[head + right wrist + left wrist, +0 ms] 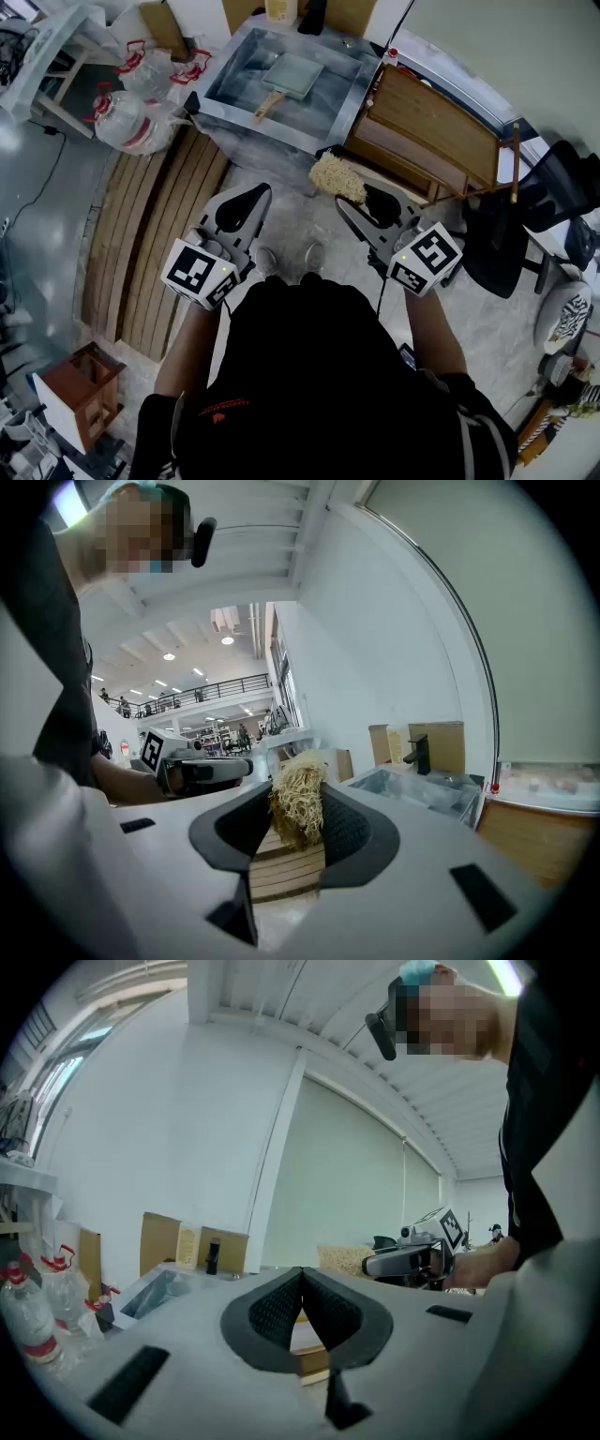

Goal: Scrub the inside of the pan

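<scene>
A square grey pan [291, 75] with a wooden handle lies inside the steel sink [225, 101] at the top of the head view. My right gripper [349, 194] is shut on a tan fibrous scrubber [336, 174], held in the air well short of the sink. In the right gripper view the scrubber [298, 797] sticks up between the dark pads. My left gripper [255, 195] hangs level with it to the left, shut with nothing between its jaws [302, 1290]. Both grippers are held close in front of the person's body.
A wooden drying rack [427, 127] stands right of the sink. Plastic bottles [131, 112] sit left of it. Wooden slats [150, 234] cover the floor at the left. A black chair [525, 225] is at the right, a small wooden crate [80, 389] at lower left.
</scene>
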`<state>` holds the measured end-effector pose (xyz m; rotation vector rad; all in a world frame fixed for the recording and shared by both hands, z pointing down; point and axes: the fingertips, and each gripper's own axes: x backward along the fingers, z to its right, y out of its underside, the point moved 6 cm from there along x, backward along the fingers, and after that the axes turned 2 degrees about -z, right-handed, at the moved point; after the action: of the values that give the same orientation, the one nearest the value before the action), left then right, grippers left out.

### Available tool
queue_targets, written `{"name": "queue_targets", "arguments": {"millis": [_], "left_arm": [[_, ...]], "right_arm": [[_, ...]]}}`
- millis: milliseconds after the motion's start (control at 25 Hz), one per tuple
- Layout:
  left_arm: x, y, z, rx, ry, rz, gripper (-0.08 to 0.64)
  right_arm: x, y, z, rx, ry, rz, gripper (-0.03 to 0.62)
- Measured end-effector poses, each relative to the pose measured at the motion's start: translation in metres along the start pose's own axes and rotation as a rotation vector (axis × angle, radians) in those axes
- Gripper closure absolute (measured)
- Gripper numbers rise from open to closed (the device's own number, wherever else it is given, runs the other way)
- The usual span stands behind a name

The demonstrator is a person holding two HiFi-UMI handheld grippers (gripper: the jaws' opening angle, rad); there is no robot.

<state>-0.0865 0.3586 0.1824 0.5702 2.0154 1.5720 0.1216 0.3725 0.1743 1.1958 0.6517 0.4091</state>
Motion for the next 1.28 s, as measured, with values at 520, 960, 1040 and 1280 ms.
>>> {"name": "queue_targets", "arguments": {"millis": [520,960,1040,1280], "left_arm": [[-0.012,0.000,0.005,-0.006,-0.001,0.007,0.543],[-0.037,0.001,0.032,-0.029,-0.043,0.017,0.543],[-0.041,0.003,0.036,-0.029,-0.047,0.019,0.542],[-0.050,0.004,0.037,-0.022,-0.070,0.026,0.541]], "right_arm": [[0.001,-0.001,0.008,0.023,-0.012,0.026,0.440],[0.027,0.001,0.034,0.037,-0.055,0.033,0.440],[0.030,0.002,0.039,0.037,-0.060,0.030,0.440],[0.033,0.004,0.054,0.032,-0.061,0.023,0.440]]}}
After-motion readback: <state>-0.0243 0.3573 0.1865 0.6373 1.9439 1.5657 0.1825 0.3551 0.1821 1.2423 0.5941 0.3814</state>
